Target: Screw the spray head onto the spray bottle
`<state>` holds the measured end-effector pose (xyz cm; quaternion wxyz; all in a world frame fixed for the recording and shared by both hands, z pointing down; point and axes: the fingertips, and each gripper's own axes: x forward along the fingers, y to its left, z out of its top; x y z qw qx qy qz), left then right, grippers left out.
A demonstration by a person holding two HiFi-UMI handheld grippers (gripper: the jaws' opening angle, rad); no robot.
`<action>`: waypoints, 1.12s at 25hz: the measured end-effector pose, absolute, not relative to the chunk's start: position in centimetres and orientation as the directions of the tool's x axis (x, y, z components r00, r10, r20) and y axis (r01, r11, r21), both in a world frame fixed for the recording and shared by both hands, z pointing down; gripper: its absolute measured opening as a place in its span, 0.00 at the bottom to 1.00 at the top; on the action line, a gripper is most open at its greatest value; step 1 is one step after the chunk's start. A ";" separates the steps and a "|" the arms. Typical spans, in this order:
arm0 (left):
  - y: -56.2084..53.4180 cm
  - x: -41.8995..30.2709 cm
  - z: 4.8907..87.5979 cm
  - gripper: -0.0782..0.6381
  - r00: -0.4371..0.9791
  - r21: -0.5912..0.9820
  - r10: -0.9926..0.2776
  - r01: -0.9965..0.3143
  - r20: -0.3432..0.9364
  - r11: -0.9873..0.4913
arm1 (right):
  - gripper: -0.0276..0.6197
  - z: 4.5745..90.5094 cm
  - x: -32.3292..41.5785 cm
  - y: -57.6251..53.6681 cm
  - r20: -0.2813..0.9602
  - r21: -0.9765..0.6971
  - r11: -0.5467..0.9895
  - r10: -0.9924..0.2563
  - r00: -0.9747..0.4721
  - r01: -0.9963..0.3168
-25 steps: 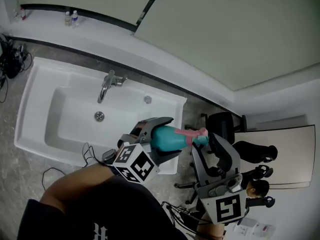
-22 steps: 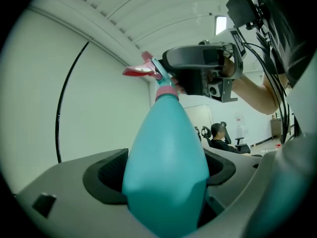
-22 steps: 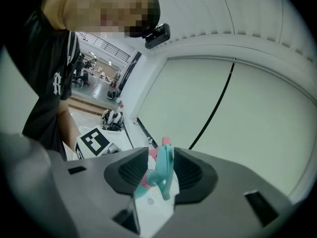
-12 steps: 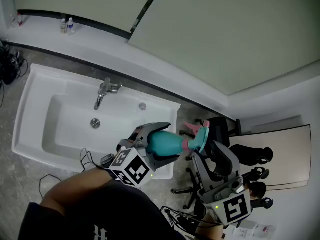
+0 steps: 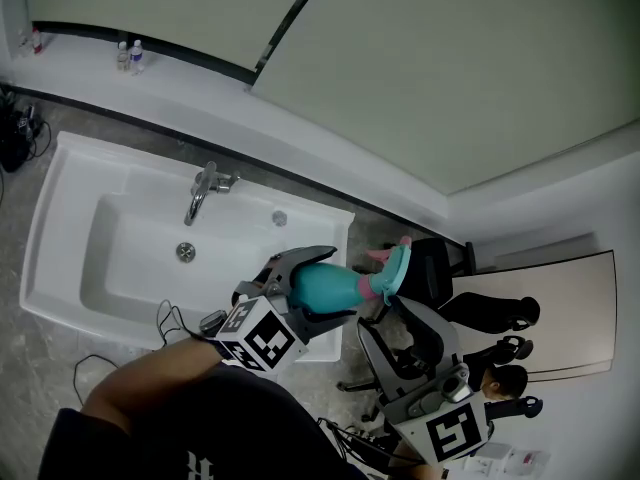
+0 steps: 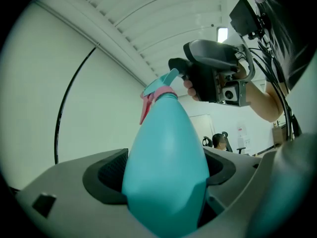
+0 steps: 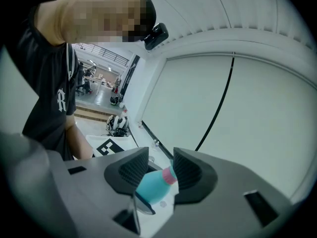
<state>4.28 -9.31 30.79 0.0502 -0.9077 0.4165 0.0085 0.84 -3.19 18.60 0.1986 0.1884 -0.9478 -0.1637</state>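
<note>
My left gripper [image 5: 312, 288] is shut on the teal spray bottle [image 5: 328, 286], held level over the sink's near right corner. In the left gripper view the bottle [image 6: 166, 157] fills the gap between the dark pads [image 6: 106, 170]. The spray head [image 5: 392, 266], teal with a pink trigger [image 6: 144, 105], sits on the bottle's neck. My right gripper [image 5: 405, 313] stands open just below the spray head, apart from it. In the right gripper view the jaws [image 7: 156, 170] are empty, and the bottle [image 7: 150, 186] with its pink collar [image 7: 170, 176] shows beyond them.
A white sink [image 5: 70, 218] with a faucet [image 5: 205, 188] and drain [image 5: 186, 252] lies left of the bottle. Two small bottles [image 5: 127, 53] stand on the ledge. Black office chairs [image 5: 440, 268] are at the right, cables [image 5: 15, 128] on the floor at far left.
The right gripper has drawn back from the spray head toward me. The spray head has turned on the neck, its trigger now pointing toward the wall. The left gripper still grips the bottle.
</note>
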 end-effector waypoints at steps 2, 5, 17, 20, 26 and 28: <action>-9.2 4.1 30.6 0.70 0.657 -0.086 -0.751 -0.754 -0.066 -0.651 | 0.28 17.4 1.9 -3.5 0.269 0.354 0.883 -0.411 -0.871 -0.308; -8.7 3.7 29.8 0.70 0.679 -0.072 -0.729 -0.734 -0.092 -0.675 | 0.28 17.1 4.4 -5.2 0.195 0.123 0.956 -0.285 -0.938 -0.265; -4.0 5.2 26.3 0.70 0.875 -0.048 -0.459 -0.471 -0.151 -0.881 | 0.52 16.3 2.5 -4.8 -0.118 -0.163 0.872 0.446 -0.887 0.461; -3.8 5.5 26.3 0.70 0.888 -0.019 -0.433 -0.441 -0.153 -0.897 | 0.52 16.6 1.0 -2.9 -0.057 -0.106 0.837 0.534 -0.844 0.537; -4.1 4.9 26.8 0.70 0.898 -0.049 -0.420 -0.429 -0.133 -0.902 | 0.35 18.6 0.3 -2.3 0.128 -0.030 0.859 0.510 -0.850 0.511; -4.2 4.7 27.0 0.70 0.908 -0.051 -0.402 -0.410 -0.122 -0.911 | 0.33 19.0 0.3 -2.3 0.162 -0.035 0.848 0.527 -0.834 0.529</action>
